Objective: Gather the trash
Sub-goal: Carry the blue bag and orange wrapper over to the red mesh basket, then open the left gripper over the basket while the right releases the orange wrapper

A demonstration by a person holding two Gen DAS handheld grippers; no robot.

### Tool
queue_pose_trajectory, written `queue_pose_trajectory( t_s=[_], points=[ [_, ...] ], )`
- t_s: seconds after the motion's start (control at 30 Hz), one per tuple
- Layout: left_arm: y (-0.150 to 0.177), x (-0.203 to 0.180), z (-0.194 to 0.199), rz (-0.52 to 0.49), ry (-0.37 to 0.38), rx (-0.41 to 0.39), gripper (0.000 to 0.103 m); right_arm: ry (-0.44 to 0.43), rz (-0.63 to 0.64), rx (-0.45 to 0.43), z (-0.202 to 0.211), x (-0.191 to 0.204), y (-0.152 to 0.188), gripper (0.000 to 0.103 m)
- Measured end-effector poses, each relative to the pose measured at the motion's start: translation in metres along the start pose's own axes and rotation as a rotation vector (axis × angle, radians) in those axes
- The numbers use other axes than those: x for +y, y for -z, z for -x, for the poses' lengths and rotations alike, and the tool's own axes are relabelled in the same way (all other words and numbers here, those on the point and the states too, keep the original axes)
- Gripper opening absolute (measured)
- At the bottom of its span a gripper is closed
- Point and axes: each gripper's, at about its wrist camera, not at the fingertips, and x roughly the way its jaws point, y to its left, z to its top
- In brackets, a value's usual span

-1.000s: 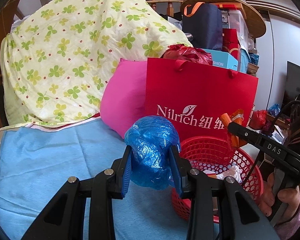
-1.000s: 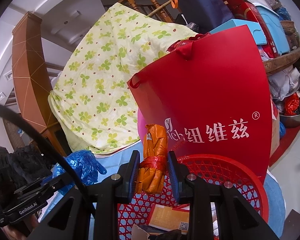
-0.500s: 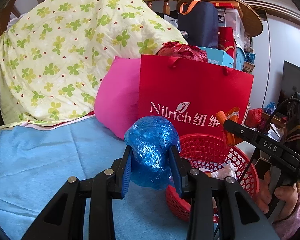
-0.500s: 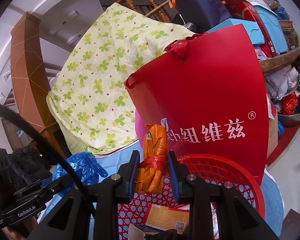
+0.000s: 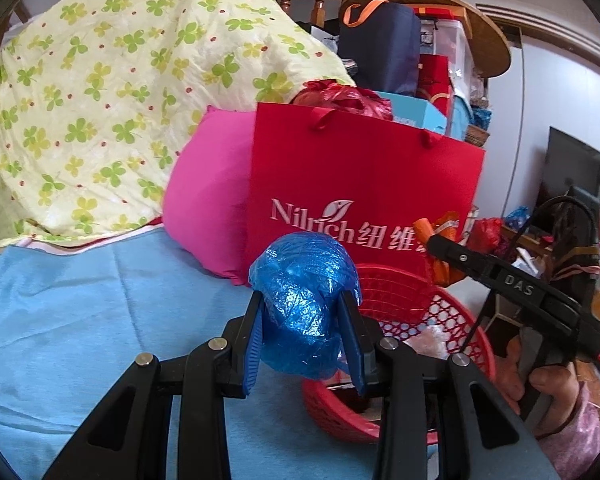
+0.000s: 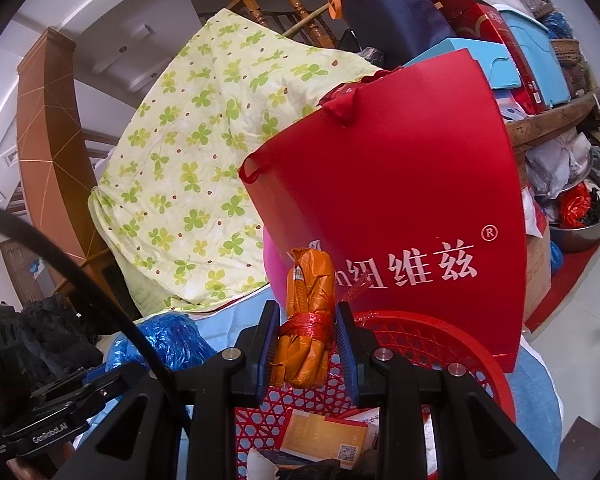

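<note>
My left gripper (image 5: 302, 322) is shut on a crumpled blue plastic bag (image 5: 304, 300), held just left of and above the red mesh basket (image 5: 412, 308). The blue bag also shows in the right wrist view (image 6: 168, 344). My right gripper (image 6: 306, 342) is shut on an orange wrapper bundle tied with red string (image 6: 310, 312), held over the basket (image 6: 424, 340). In the left wrist view the orange bundle (image 5: 436, 228) and the right gripper (image 5: 440, 244) sit above the basket's far side. Paper and card trash (image 6: 324, 436) lies in the basket.
A red Nilrich paper bag (image 5: 360, 184) stands right behind the basket. A pink cushion (image 5: 208, 204) and a clover-print quilt (image 5: 100, 100) lie behind on the blue sheet (image 5: 80, 320). Boxes and bags (image 6: 520, 40) are stacked at the back right.
Both grippers have drifted slightly toward the basket while keeping their hold; the scene has shifted a little left in the left wrist view. Nothing has been let go.
</note>
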Motion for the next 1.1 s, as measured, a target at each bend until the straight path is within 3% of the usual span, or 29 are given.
queue_pose_trajectory(
  t_s=[0.23,0.77,0.87,0.93,1.0,1.1],
  points=[
    [0.005,-0.016,-0.003,-0.026,0.082,0.009,0.038,0.003,-0.042,0.002,0.001,-0.01,-0.002,0.03],
    [0.011,-0.024,-0.015,-0.035,0.097,0.056,0.04,0.021,-0.063,0.016,-0.002,-0.013,-0.003,0.031],
    [0.012,-0.023,-0.016,-0.028,0.1,0.06,0.048,0.025,-0.086,0.028,-0.004,-0.017,-0.003,0.032],
    [0.012,-0.023,-0.014,-0.028,0.096,0.055,0.056,0.025,-0.102,0.039,-0.005,-0.02,-0.003,0.039],
    [0.012,-0.022,-0.013,-0.028,0.091,0.051,0.063,0.034,-0.111,0.039,-0.005,-0.021,-0.003,0.062],
    [0.012,-0.021,-0.013,-0.028,0.081,0.053,0.067,0.034,-0.099,0.006,0.0,-0.019,-0.003,0.064]
  ],
)
